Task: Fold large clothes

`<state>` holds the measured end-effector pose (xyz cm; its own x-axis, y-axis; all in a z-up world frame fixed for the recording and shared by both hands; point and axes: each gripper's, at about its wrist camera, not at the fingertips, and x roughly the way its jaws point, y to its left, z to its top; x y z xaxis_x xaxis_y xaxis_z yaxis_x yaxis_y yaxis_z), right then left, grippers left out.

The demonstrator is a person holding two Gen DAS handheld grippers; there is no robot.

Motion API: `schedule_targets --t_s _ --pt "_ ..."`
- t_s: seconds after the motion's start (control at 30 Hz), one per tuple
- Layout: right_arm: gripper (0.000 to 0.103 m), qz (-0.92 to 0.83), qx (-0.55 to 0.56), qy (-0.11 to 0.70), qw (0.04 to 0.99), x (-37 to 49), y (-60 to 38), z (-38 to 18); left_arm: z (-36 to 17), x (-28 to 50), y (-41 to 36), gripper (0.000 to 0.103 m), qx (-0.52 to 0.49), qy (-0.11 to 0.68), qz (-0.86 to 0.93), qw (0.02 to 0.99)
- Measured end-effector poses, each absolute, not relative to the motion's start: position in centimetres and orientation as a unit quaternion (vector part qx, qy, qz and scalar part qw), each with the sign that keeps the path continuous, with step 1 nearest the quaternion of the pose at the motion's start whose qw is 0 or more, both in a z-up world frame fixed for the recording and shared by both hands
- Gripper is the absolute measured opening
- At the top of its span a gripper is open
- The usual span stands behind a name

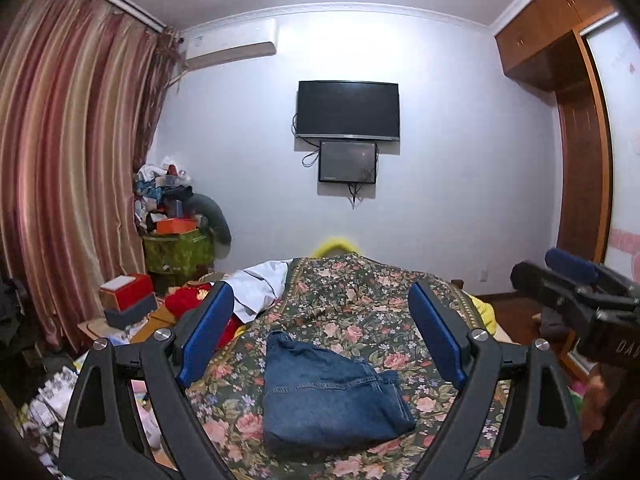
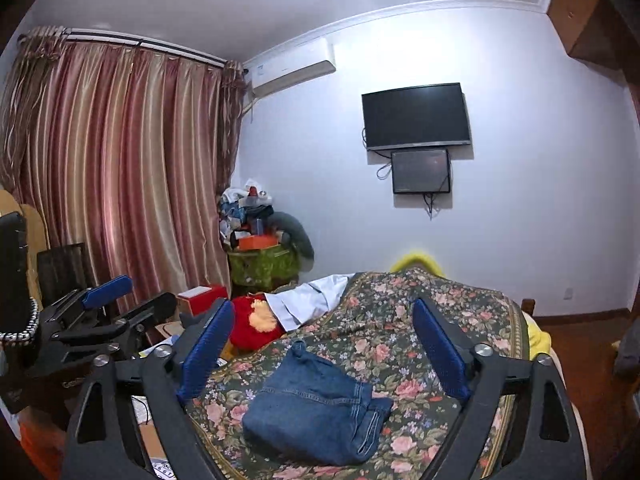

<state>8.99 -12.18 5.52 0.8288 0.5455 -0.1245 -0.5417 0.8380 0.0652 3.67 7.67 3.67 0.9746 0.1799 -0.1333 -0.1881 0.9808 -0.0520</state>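
Floral bedspread (image 1: pixel 360 312) carries the folded jeans (image 1: pixel 332 396) at 6 o'clock of its centre, with left gripper (image 1: pixel 324 336) and right gripper (image 2: pixel 324 348) both released, spread wide above them.

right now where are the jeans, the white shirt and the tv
jeans (image 1: pixel 328 396), left wrist view, middle of the folded denim
white shirt (image 1: pixel 258 288), left wrist view, its spread body
tv (image 2: pixel 416 116), right wrist view, centre of the screen

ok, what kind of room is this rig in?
Most likely a home bedroom. A bed under a floral cover holds folded jeans, a TV hangs on the far wall, and long striped curtains sit beside a wall air conditioner. Both grippers are open and hold nothing.
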Motion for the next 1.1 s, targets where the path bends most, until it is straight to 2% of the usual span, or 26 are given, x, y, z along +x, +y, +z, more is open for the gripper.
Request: schedule_targets --t_s 0.3,1.1 --pt "0.102 0.279 0.022 0.088 0.956 7.8 -12.8 3.9 2.1 3.1 8.1 0.092 -0.042 0.089 0.098 0.99" --pt "0.103 0.254 0.04 0.107 0.96 8.7 -13.3 3.3 1.8 2.9 8.2 0.095 -0.05 0.093 0.095 0.99"
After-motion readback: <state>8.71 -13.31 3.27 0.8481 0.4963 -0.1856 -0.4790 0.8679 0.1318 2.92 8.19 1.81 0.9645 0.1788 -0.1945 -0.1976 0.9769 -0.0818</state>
